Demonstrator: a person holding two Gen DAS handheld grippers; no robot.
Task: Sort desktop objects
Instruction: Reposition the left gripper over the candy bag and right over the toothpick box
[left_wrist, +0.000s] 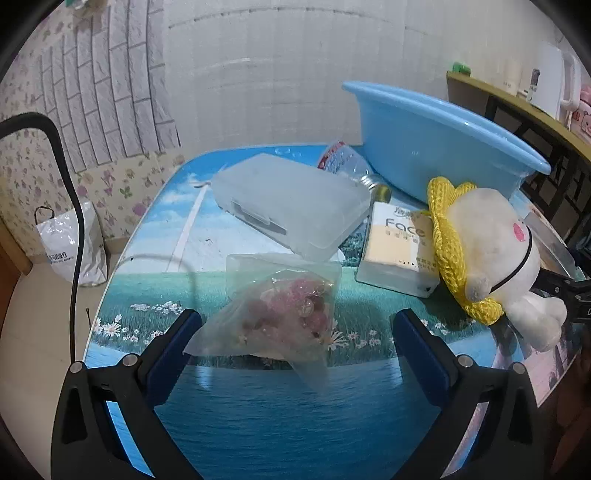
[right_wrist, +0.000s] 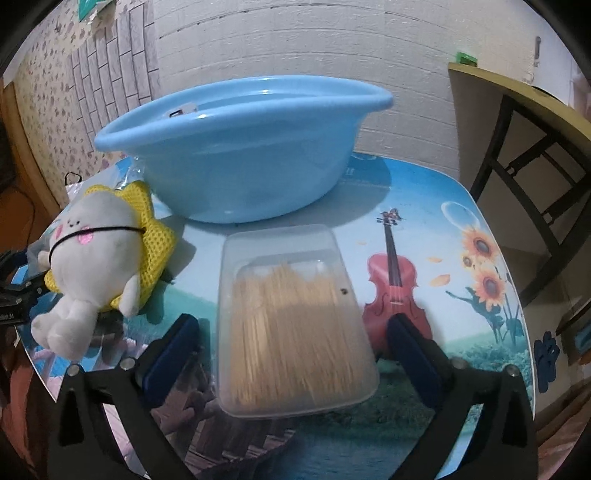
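Observation:
In the left wrist view my left gripper (left_wrist: 299, 332) is open around a clear bag of pink dried flowers (left_wrist: 280, 314) lying on the picture-printed table (left_wrist: 258, 424). Behind the bag are a frosted plastic case (left_wrist: 291, 203), a water bottle (left_wrist: 343, 158), a tissue pack (left_wrist: 395, 251), a white plush toy in a yellow hat (left_wrist: 487, 258) and a blue basin (left_wrist: 436, 147). In the right wrist view my right gripper (right_wrist: 293, 332) is open, with a clear box of toothpicks (right_wrist: 295, 321) between its fingers and a gap on each side. The basin (right_wrist: 240, 166) stands just beyond and the plush toy (right_wrist: 96, 251) lies to the left.
A white shopping bag (left_wrist: 70, 240) sits on the floor left of the table, and a black cable (left_wrist: 74, 206) hangs there. A wooden shelf on a dark frame (right_wrist: 517, 96) stands close to the table's right side. The wall is right behind the basin.

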